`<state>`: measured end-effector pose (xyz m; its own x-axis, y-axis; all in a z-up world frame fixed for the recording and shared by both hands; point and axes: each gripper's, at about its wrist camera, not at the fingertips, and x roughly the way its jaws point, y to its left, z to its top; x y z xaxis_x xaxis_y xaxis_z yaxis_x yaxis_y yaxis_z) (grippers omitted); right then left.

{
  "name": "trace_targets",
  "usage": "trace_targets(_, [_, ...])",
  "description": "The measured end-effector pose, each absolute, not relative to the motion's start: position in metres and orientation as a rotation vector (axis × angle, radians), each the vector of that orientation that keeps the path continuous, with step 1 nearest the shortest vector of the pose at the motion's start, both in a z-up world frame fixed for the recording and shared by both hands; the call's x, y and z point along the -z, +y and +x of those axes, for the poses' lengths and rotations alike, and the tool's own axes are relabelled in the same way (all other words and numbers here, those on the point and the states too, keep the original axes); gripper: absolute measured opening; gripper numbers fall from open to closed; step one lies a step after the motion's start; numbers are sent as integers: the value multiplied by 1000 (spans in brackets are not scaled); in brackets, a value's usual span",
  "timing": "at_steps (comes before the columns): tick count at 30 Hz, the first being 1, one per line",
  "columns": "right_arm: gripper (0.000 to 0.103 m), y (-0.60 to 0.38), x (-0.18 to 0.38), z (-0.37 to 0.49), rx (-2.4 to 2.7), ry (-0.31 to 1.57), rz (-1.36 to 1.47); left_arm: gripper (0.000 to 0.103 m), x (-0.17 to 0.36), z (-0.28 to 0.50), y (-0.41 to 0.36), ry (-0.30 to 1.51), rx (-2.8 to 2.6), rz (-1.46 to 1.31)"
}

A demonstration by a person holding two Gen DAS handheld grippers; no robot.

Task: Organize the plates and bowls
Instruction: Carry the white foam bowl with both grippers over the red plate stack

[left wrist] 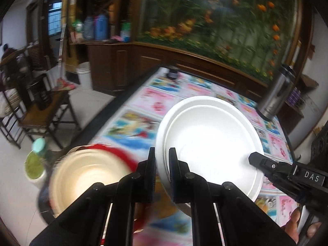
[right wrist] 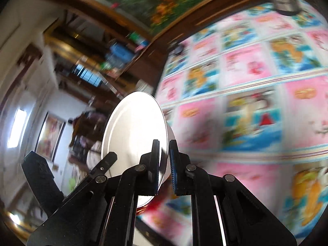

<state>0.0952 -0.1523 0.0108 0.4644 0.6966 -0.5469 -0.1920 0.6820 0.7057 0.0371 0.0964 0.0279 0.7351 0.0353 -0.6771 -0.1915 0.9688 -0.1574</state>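
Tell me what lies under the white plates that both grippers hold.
Below the white plates lies the cartoon-print tablecloth, with a red-rimmed bowl to one side. The stack hides the cloth directly beneath it, so anything there cannot be seen.

We read only "DAS", in white letters on the black body of the right gripper point(left wrist: 266, 165). Print on the steel flask point(left wrist: 275, 93) is too blurred for us to read.

Around us the tablecloth point(left wrist: 141, 100) lies open toward the table's far-left edge. The white plates point(left wrist: 211, 141) fill the middle. A steel flask point(left wrist: 274, 94) blocks the far-right edge, and the red-rimmed bowl point(left wrist: 88, 176) crowds the near-left edge.
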Motion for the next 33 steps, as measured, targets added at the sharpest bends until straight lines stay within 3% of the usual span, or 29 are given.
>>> trace_targets(11, [11, -13, 0, 65, -715, 1010, 381, 10, -13, -12, 187, 758, -256, -296])
trace_targets(28, [11, 28, 27, 51, -663, 1070, 235, 11, 30, -22, 223, 876, -283, -381])
trace_targets(33, [16, 28, 22, 48, -668, 1056, 203, 40, 25, -28, 226, 856, -348, -344])
